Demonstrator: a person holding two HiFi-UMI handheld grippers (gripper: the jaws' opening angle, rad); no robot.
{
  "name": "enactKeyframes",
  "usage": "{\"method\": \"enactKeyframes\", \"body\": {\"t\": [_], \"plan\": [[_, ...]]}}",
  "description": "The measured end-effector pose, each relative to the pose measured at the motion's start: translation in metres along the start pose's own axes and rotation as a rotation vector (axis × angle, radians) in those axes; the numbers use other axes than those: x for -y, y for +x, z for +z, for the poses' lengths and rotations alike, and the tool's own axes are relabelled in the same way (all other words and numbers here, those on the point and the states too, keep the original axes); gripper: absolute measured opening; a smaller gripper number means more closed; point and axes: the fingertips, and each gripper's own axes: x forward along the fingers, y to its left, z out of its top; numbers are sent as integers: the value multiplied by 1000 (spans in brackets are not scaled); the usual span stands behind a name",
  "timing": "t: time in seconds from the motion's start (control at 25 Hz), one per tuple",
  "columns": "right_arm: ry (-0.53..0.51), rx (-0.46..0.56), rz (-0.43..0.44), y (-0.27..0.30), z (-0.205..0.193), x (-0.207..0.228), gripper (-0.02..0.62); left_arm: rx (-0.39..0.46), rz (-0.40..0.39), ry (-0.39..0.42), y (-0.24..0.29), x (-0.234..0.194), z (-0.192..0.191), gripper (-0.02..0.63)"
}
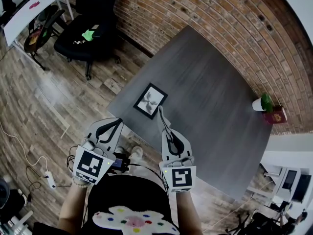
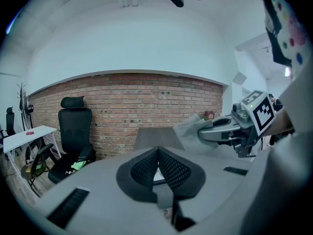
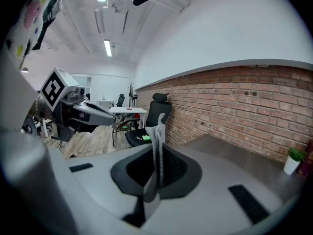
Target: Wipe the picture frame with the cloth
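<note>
Stands over a grey table (image 1: 215,82) with a gripper in each hand. Looks down on the picture frame (image 1: 150,101), black-edged and lying flat near the table corner closest to the body. Pinches a grey cloth (image 3: 157,131) in the right gripper (image 1: 161,110), jaws clenched on it so that the fabric stands up edge-on between them. Holds that gripper just right of the frame, by its near corner; cannot tell whether cloth and frame touch. Holds the left gripper (image 1: 119,120) near and to the left of the frame, short of it, jaws pressed together tip to tip and grasping nothing. Faces a brick wall (image 1: 205,18) beyond the frame. Has a white pot with a green plant (image 1: 261,103) and a dark red box (image 1: 276,115) well to the right of the frame, side by side. Has a black office chair (image 1: 90,28) well beyond the frame to the left, on the wood floor (image 1: 44,102).
</note>
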Motion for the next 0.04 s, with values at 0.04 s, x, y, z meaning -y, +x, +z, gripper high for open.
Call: {"method": "enactKeyframes", "body": {"t": [0.04], "plan": [[-1,-1,0,0,0,0,15,0,1,0,0,-1,0,9]]}}
